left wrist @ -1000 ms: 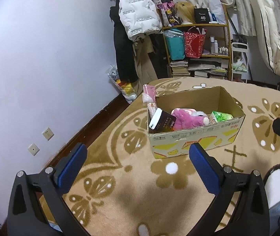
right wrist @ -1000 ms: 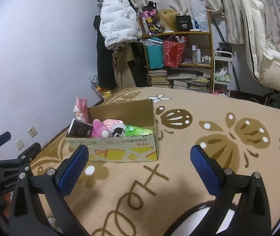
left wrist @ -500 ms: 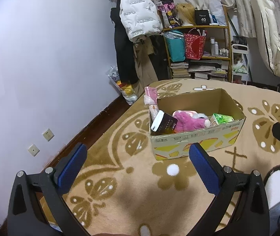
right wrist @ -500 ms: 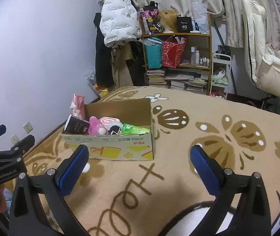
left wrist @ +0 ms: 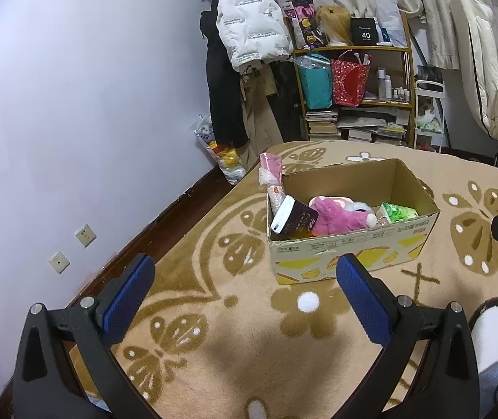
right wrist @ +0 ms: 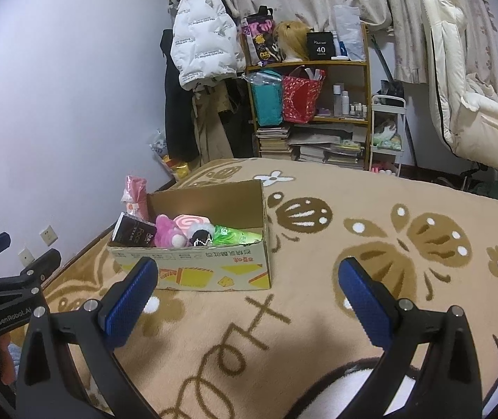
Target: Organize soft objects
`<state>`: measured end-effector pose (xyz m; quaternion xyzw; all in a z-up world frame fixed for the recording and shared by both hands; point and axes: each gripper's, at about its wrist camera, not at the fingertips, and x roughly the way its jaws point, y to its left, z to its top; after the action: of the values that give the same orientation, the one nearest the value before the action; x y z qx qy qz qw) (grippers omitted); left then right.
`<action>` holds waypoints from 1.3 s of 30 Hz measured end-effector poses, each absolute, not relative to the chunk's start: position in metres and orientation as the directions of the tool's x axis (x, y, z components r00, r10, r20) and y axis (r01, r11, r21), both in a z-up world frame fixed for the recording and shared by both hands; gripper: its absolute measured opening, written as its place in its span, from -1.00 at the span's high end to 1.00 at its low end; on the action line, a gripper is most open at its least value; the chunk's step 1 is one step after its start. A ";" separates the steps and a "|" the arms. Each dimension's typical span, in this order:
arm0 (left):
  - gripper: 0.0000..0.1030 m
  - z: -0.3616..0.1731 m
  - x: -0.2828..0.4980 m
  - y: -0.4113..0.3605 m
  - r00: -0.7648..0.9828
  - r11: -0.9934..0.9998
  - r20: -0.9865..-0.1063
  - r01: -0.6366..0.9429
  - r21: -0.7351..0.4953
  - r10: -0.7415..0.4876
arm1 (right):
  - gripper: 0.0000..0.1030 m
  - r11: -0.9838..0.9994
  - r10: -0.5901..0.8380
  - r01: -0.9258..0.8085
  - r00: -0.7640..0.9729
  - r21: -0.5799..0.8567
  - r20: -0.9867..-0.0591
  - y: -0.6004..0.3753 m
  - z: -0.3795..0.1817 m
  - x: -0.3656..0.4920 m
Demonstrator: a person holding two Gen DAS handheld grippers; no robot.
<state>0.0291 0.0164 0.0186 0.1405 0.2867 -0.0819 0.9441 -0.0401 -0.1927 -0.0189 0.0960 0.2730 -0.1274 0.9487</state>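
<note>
We hold both tongs spread wide and empty above a tan patterned carpet (right wrist: 318, 331). The left tongs (left wrist: 245, 296) hover short of an open cardboard box (left wrist: 353, 248); the right tongs (right wrist: 249, 293) hang just before the same box, to its right. Inside the box lie a pink plush toy (left wrist: 336, 216), a green packet (left wrist: 399, 212) and a dark pouch (left wrist: 296, 220), while a pink package (left wrist: 271, 171) stands upright at its far left corner. A cluttered wooden shelf (right wrist: 322, 66) and a white puffer jacket (right wrist: 203, 49) stand against the back of the room.
</note>
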 end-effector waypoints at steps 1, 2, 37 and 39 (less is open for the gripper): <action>-0.99 0.019 0.029 0.017 0.823 0.948 -0.563 0.233 0.215 -0.075 | -1.00 0.949 -0.190 0.295 0.818 0.112 -0.543 -0.192 -0.019 -0.040; -0.99 0.020 0.030 0.017 0.823 0.949 -0.563 0.233 0.213 -0.076 | -1.00 0.950 -0.186 0.292 0.820 0.115 -0.541 -0.193 -0.019 -0.041; -0.99 0.023 0.031 0.015 0.831 0.952 -0.551 0.227 0.207 -0.078 | -1.00 0.948 -0.211 0.304 0.825 0.097 -0.524 -0.195 -0.018 -0.047; -0.99 0.022 0.031 0.015 0.830 0.952 -0.553 0.227 0.205 -0.079 | -1.00 0.948 -0.212 0.304 0.824 0.095 -0.525 -0.196 -0.017 -0.048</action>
<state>0.0306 0.0154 0.0222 0.1321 0.2804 -0.0808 0.9473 -0.0478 -0.1957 -0.0175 0.0872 0.2635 -0.1354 0.9511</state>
